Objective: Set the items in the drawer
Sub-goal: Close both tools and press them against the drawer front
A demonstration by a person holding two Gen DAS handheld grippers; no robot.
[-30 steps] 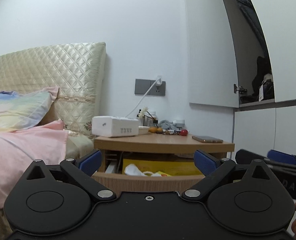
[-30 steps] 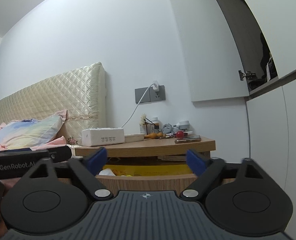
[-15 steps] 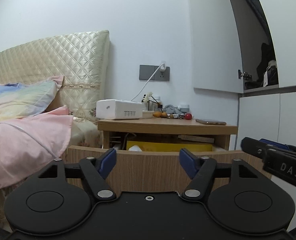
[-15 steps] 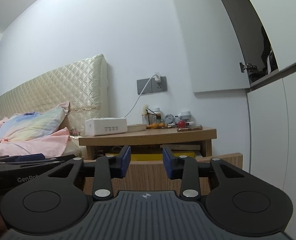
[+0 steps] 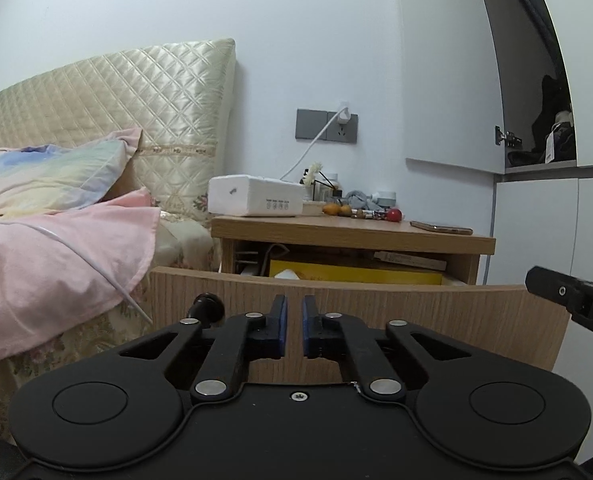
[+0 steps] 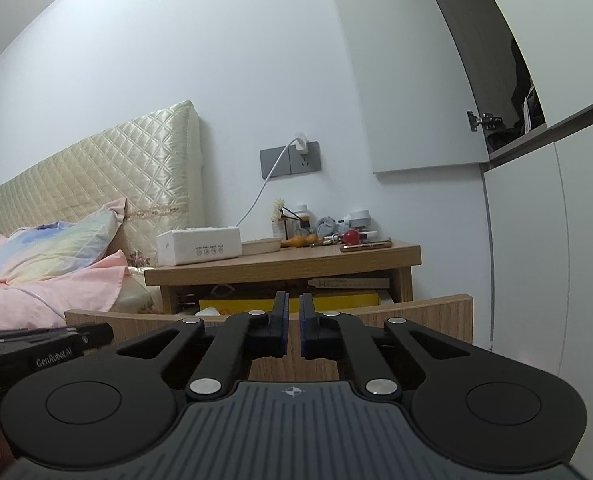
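Facing a wooden nightstand (image 5: 352, 236) beside a bed (image 5: 56, 240), both grippers point at its pulled-out drawer (image 5: 356, 312). The left gripper (image 5: 292, 330) has its blue-padded jaws nearly together with only a thin slit between them and nothing held; it sits low in front of the drawer's wooden front panel. The right gripper (image 6: 292, 328) is closed down the same way, also empty, its tips level with the drawer's top edge.

Inside the drawer, a yellow box (image 5: 356, 274) and something white (image 6: 208, 312), possibly tissue, show above the front panel; the rest of the contents are hidden.

On the nightstand top lie a white tissue box (image 5: 256, 200), a phone (image 5: 440, 228) near the right edge, a red ball (image 5: 394, 215), small orange items (image 5: 336, 210) and assorted bottles (image 6: 296, 220) at the back. A white cable (image 6: 264, 188) runs up to a grey wall socket (image 5: 326, 126). A pink blanket (image 5: 56, 264) and a pastel pillow (image 5: 44, 176) lie on the bed, before a quilted cream headboard (image 5: 116, 92).
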